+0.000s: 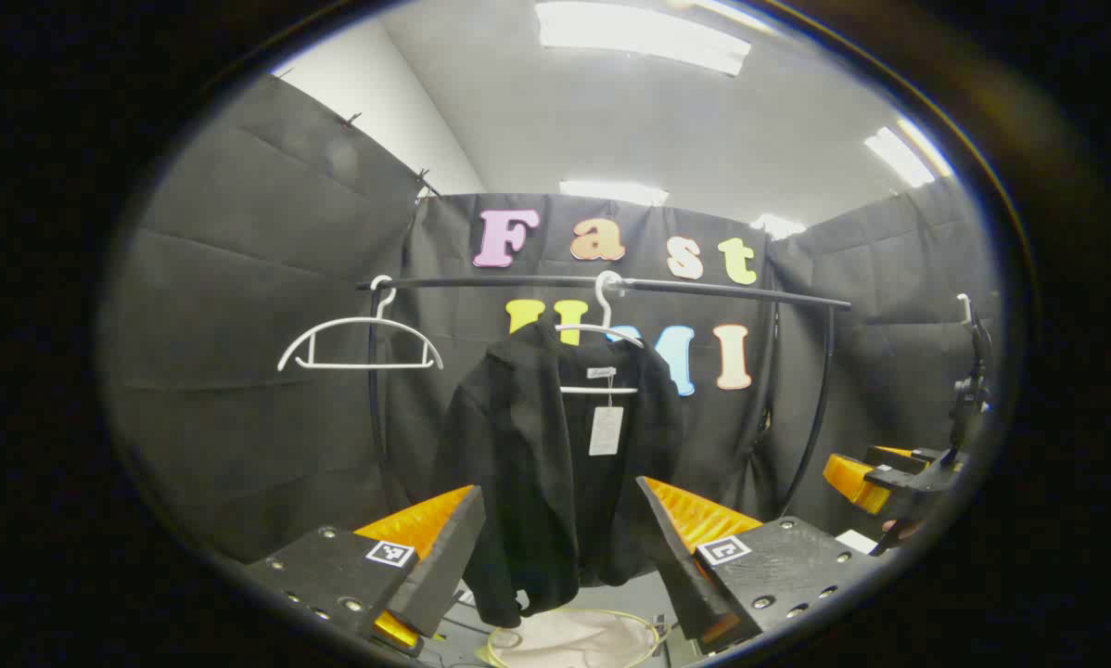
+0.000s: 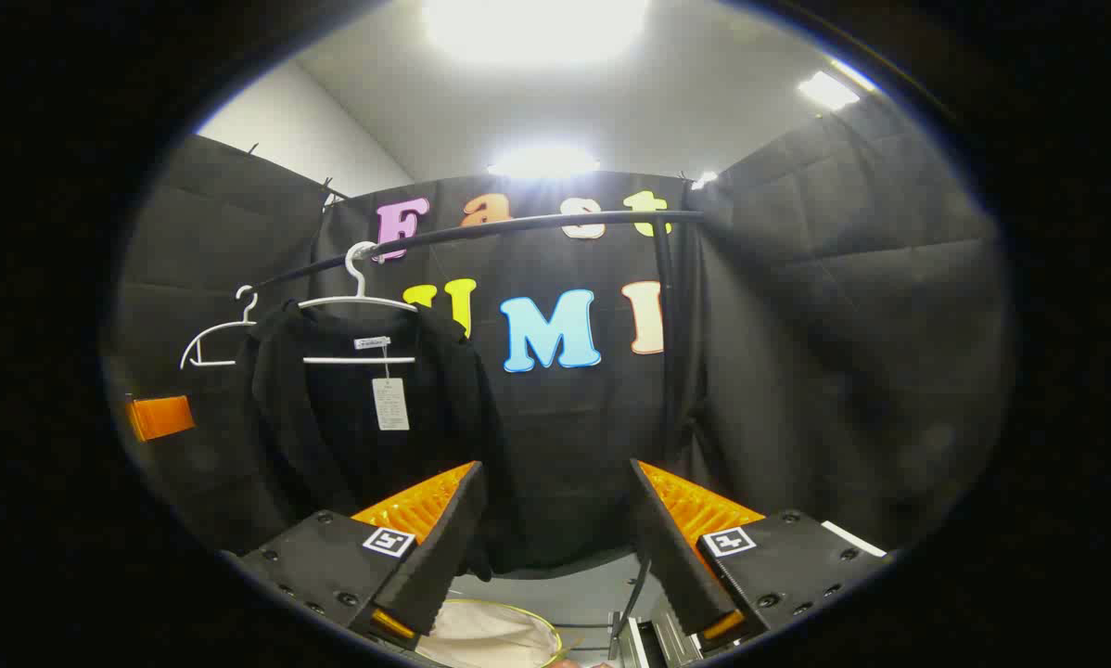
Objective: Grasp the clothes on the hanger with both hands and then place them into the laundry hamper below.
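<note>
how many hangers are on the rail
2: an empty hanger at the rail's left end, and a second hanger near the middle, carrying the black jacket.

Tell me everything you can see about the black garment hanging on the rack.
The black garment is a dark, soft-looking jacket-like top with long sleeves hanging at its sides. It hangs open-fronted on a white hanger hooked over the dark rail, with a pale tag dangling inside below the neck label. It hangs roughly upright, its hem just above the laundry hamper. Nothing grips it: the left hand-held gripper and right hand-held gripper are open, short of it.
</note>
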The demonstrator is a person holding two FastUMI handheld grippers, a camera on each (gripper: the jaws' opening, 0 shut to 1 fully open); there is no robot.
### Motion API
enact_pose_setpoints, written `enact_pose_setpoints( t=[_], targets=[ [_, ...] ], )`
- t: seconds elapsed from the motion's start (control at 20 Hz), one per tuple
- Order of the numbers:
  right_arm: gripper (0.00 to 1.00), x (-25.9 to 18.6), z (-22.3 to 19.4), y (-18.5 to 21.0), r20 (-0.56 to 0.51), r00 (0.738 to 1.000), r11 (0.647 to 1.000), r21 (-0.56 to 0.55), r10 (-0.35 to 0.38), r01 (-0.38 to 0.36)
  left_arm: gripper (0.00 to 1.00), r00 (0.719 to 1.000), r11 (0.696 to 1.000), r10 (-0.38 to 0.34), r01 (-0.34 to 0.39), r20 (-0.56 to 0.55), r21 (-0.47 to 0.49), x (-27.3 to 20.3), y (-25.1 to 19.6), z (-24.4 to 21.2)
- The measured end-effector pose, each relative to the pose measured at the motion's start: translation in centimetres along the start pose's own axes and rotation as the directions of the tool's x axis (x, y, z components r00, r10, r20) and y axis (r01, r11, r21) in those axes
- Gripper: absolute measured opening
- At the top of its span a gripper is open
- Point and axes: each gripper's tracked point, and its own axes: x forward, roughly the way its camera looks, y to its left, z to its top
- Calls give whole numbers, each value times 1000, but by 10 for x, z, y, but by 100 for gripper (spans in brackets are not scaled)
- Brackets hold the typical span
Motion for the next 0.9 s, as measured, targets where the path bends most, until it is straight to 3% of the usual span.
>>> enact_pose_setpoints(
  t=[0.5, 0.9],
  targets=[
    [94, 8, 16, -19, 20, 999, 999, -1, -46, 46, 94, 998, 1000, -30, 30, -51, -8, 8, -6, -28],
    [96, 28, 15, 2, -5, 1000, 1000, 10, 6, -6, 95, 989, 995, -44, 31, -144, -90, 29, -15, -58]
  ],
)
